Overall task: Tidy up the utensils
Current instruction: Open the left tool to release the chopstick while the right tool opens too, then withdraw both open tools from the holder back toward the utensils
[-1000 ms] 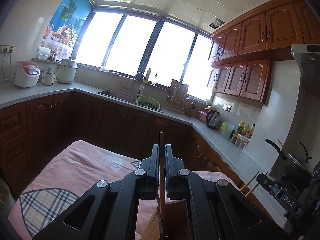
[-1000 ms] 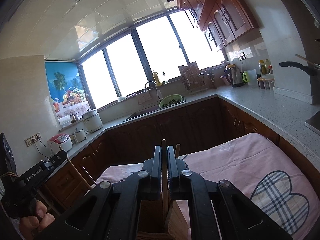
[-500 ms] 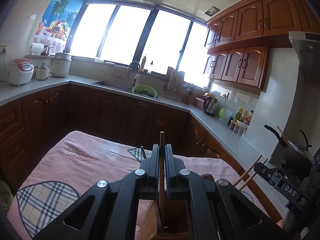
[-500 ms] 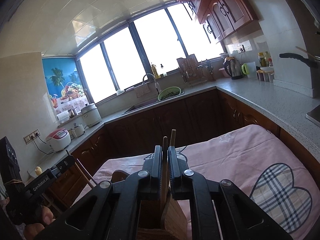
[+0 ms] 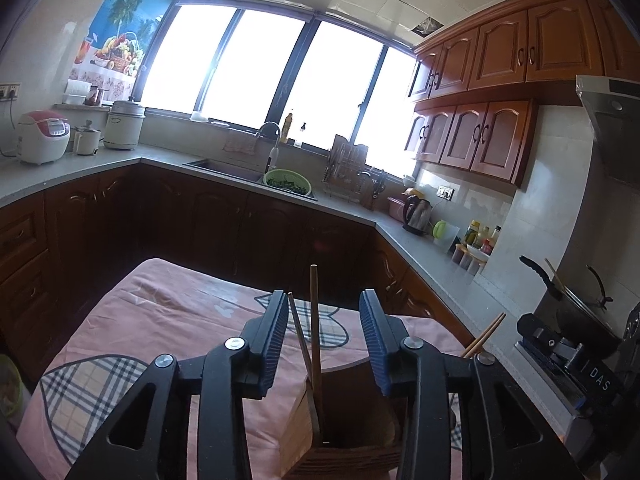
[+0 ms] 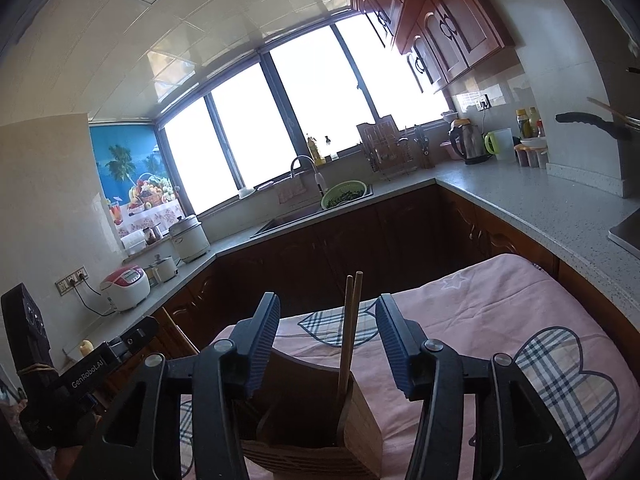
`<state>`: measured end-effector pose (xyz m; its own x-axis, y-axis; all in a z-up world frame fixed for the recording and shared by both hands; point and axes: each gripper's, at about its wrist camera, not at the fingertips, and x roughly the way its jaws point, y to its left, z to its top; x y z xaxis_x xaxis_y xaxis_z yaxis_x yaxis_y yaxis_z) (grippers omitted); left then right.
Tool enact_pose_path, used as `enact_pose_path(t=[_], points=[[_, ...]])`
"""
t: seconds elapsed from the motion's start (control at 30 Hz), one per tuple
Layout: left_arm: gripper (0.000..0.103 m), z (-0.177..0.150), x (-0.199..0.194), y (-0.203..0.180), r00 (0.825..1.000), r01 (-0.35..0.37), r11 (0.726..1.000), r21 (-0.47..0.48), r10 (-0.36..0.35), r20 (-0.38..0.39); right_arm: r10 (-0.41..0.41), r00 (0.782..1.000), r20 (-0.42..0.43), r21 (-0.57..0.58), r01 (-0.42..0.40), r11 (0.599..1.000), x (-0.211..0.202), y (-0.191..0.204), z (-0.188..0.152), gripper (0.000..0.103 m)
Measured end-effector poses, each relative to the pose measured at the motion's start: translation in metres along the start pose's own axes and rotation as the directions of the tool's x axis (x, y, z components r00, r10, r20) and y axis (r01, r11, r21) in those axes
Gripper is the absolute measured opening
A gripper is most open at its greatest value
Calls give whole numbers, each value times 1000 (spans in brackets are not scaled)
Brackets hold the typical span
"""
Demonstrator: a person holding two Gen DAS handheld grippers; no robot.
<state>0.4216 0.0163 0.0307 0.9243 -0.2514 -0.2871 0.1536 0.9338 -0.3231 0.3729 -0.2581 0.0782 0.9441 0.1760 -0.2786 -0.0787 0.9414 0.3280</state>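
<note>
In the left wrist view my left gripper (image 5: 323, 300) has its jaws opening. Two dark chopsticks (image 5: 314, 320) stand loose between the blue pads (image 5: 276, 336) without being pressed. Their lower ends sit in a wooden holder (image 5: 352, 412) right below. My right gripper (image 6: 327, 304) is opening as well, in the right wrist view. A pair of light chopsticks (image 6: 349, 332) stands free between its jaws, in a wooden holder (image 6: 316, 424). That pair also shows far right in the left wrist view as light chopsticks (image 5: 484, 336), beside the other gripper's body (image 5: 560, 356).
The holder rests on a table under a pink cloth (image 5: 168, 320) with plaid hearts. Dark kitchen cabinets and a grey countertop (image 6: 540, 204) wrap around behind, with a sink (image 5: 228, 168), a rice cooker (image 5: 42, 136), a kettle (image 5: 418, 212) and a black pan (image 5: 576, 312).
Both grippers were shut on chopsticks and have now spread apart, letting them go. The chopsticks stay standing in the holder. The left view has lifted slightly.
</note>
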Motion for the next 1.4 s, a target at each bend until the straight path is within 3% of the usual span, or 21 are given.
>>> enact_pose_path(t=[0.07,0.13,0.17,0.3,0.87,1.4], points=[[60,-1,-12,0,1000,-7,1000,6,7,15,8,1000,7,9,-8,1000,-6,0,2,69],[84,-6,-26,2,999,-28,1000,2,28,27,17,1000,12,21,-17,1000,-14,-1,3,78],[87,-9,-33,3,999,-31,1000,-5,31,33,23,1000,19,26,-23,999,-18,-1,3,82],[88,-20,-60,6,999,-32,999,-8,32,22,36,998,51,36,-38,999,-41,-1,0,101],[88,-43,-144,7,987,-65,998,-21,61,-148,13,999,-30,28,-12,1000,-112,7,-56,101],[88,-78,-181,4,947,-114,993,-4,108,-302,-24,985,-172,7,26,1000,-144,4,-115,101]])
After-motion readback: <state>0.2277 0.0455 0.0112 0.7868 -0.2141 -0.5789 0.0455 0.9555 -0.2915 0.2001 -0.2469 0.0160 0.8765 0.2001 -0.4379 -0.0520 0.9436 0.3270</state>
